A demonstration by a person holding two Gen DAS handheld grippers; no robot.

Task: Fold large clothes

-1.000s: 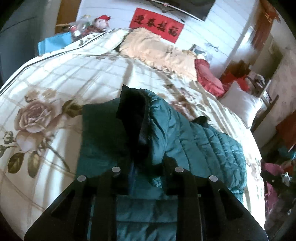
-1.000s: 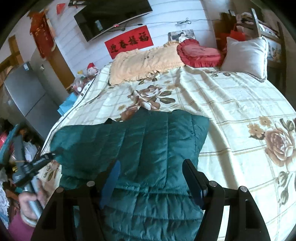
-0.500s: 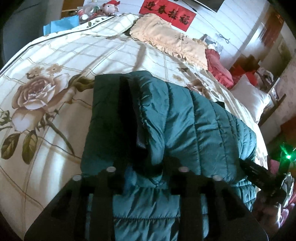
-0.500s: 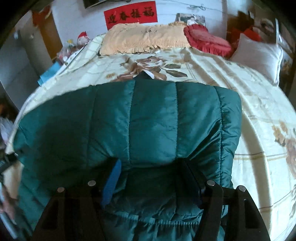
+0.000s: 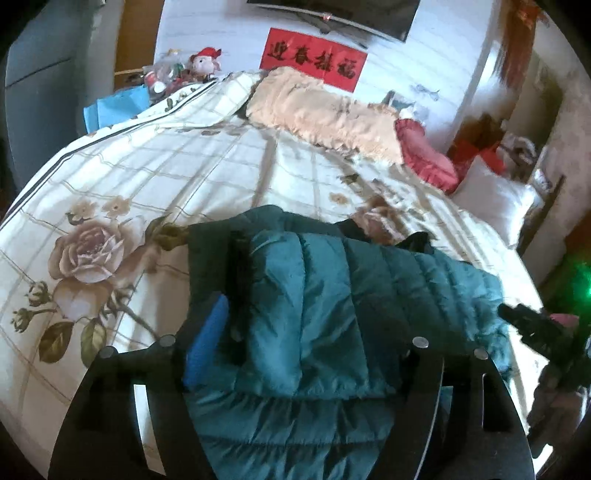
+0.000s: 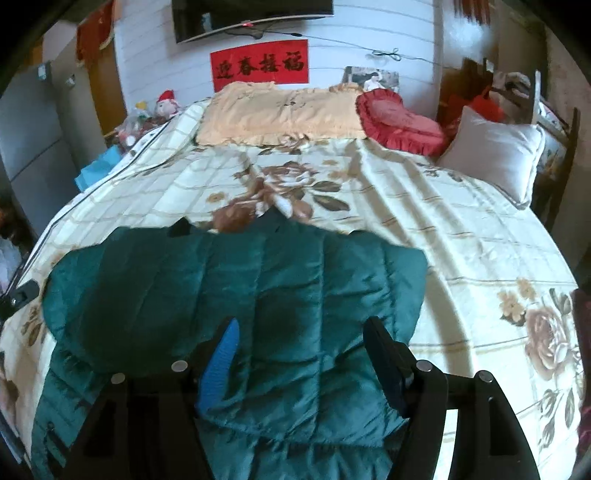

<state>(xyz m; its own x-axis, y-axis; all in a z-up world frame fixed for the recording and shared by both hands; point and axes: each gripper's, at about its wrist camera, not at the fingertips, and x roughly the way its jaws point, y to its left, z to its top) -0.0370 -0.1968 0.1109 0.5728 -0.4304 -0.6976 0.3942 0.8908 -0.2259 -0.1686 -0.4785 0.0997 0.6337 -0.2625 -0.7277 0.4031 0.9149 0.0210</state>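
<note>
I'm letting left tool (image 5: pixel 310 332) jaws spread off folded jacket (image 5: pixel 332 295) at bed (image 5: pixel 184 173) near edge; right tool (image 6: pixel 299 354) gaping over it.

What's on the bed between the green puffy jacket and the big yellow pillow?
Only bare flowered bedspread, with no object lying on it, between the green puffy jacket and the yellow pillow. The right wrist view shows it best.

A bed (image 6: pixel 461 229) under a cream checked cover with rose prints fills the room. At its head lie a peach pillow (image 6: pixel 280 110), a red heart cushion (image 6: pixel 400 123) and a white pillow (image 6: pixel 495 155). A red banner (image 6: pixel 260 66) hangs below what looks like a TV (image 6: pixel 251 14). A plush toy (image 5: pixel 205 62) sits near the bed's far corner.
</note>
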